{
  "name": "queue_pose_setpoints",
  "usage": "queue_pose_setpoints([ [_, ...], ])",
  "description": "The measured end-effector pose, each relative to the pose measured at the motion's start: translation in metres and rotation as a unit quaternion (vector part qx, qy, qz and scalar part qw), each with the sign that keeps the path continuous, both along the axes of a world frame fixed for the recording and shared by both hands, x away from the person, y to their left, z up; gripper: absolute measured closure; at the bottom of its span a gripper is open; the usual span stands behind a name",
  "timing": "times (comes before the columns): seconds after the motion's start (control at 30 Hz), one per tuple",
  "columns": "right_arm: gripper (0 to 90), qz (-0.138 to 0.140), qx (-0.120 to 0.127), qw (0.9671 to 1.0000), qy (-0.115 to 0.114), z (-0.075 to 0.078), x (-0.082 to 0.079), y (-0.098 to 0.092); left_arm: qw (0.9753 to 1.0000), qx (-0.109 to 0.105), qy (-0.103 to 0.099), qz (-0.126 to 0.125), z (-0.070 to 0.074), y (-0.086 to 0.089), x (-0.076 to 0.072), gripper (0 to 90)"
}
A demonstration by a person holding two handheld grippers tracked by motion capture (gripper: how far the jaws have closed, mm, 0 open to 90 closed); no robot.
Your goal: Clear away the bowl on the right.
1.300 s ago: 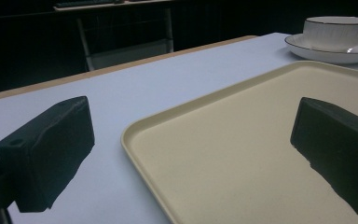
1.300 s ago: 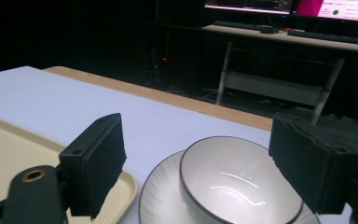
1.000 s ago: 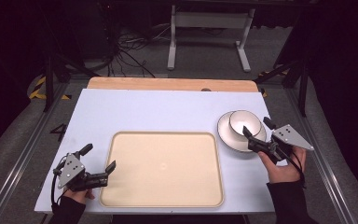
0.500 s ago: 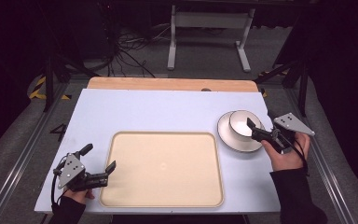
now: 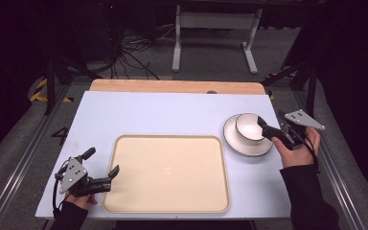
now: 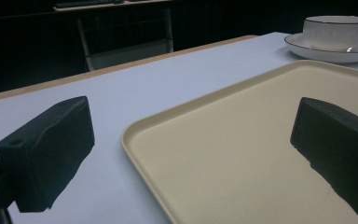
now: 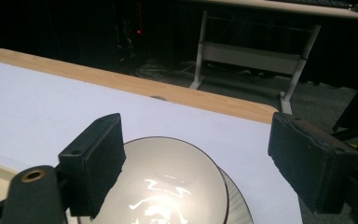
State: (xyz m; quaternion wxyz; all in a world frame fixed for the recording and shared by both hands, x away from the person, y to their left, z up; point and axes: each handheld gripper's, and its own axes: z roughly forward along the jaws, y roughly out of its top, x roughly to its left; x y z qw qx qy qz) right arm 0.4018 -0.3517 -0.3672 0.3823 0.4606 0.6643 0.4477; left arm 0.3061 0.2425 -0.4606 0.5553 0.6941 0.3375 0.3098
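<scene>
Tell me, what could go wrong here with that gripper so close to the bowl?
The right gripper is open, one jaw over the white bowl, the other outside its rim. The bowl merely sits loose on a plate, so a clumsy squeeze might tip it or drag the plate along. Both stand near the table's right edge, so a hard shove could push them off.

One tray [image 5: 167, 172], cream, on bench [image 5: 139, 115]. One bowl [image 5: 249, 127], white. One saucer [image 5: 247, 143] under bowl. Two claws: left claw [image 5: 101, 166], right claw [image 5: 267, 125]. Two hands, one per claw. One bench.
</scene>
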Motion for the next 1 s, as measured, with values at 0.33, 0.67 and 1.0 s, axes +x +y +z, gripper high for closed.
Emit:
queue_pose_setpoints([
  [0.33,36.2,-0.041,-0.001,0.9964,0.074,-0.004,0.017,-0.008,1.0,0.0,0.0,-0.001,0.0,0.0,0.0,0.1],
  [0.67,44.6,-0.059,-0.01,0.984,0.168,-0.007,0.036,-0.012,1.0,-0.002,0.0,0.0,0.0,-0.001,0.0,0.1],
  [1.0,56.6,-0.07,0.0,0.9703,0.232,-0.009,0.047,-0.013,1.0,0.001,0.0,-0.002,0.0,0.0,0.0,0.1],
])
